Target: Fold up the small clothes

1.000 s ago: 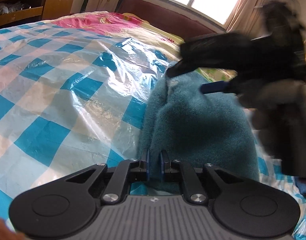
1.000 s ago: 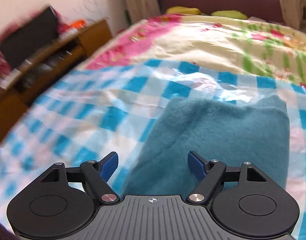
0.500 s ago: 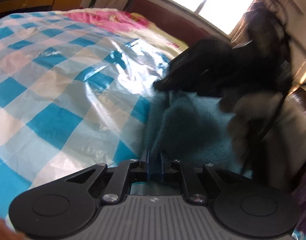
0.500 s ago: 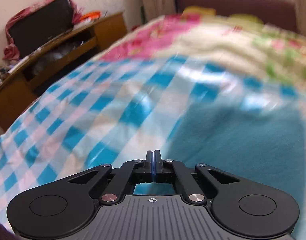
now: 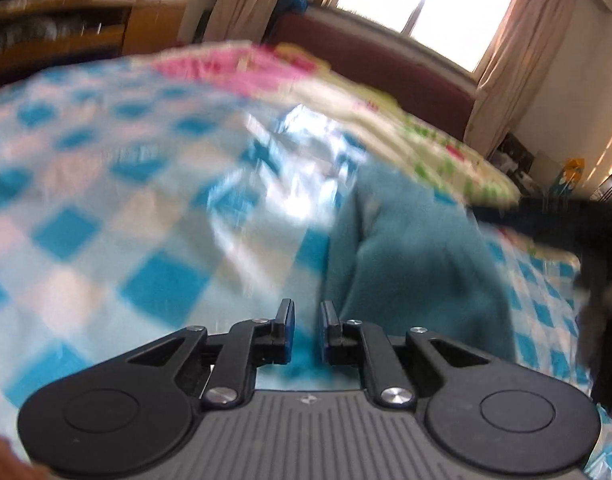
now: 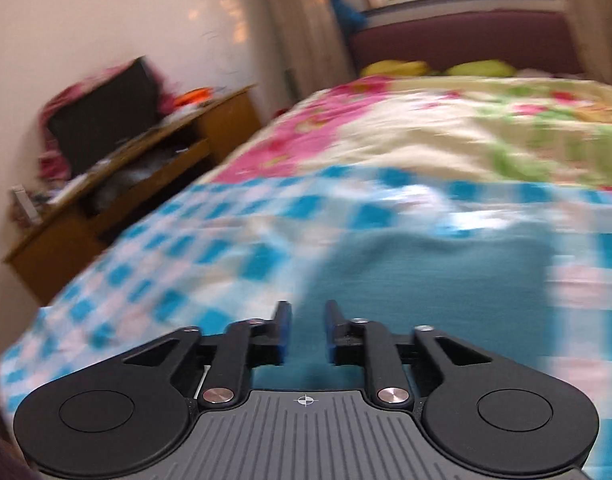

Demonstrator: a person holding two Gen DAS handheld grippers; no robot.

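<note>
A teal fleece garment lies folded on the blue-and-white checked plastic sheet on the bed. My left gripper is slightly open with nothing between its pads, just left of the garment's near edge. My right gripper is slightly open over the near edge of the garment, holding nothing. The right gripper also shows as a dark blurred shape in the left wrist view, to the right of the garment. Both views are motion-blurred.
A floral quilt covers the far part of the bed up to a dark red headboard under a window. A wooden desk with a black bag and clutter stands at the left wall.
Both grippers were shut half a second ago, the left on the garment's edge; both have now opened a little. The right gripper has drawn back to the right of the garment.
</note>
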